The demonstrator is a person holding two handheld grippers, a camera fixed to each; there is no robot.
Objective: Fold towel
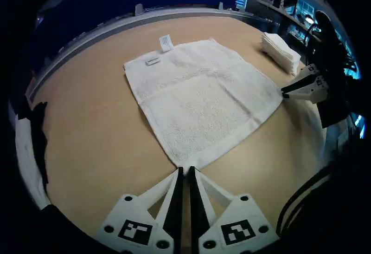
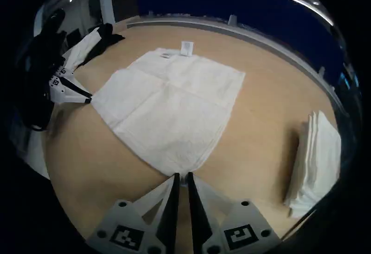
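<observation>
Two corners of one white towel (image 1: pixel 199 100), spread ahead on tabletop (image 1: pixel 92 133), pinched: one by my left hand-held gripper (image 1: pixel 185 172), one by my right hand-held gripper (image 2: pixel 182 177).

Low close views from adjacent towel (image 1: pixel 199 100) corners, tabletop (image 1: pixel 92 128) shared.

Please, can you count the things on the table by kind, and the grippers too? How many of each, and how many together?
spread towel: 1
stack of folded towels: 1
black and white cloth at the table's edge: 1
grippers: 2 (left gripper, right gripper)
Total: 5
</observation>
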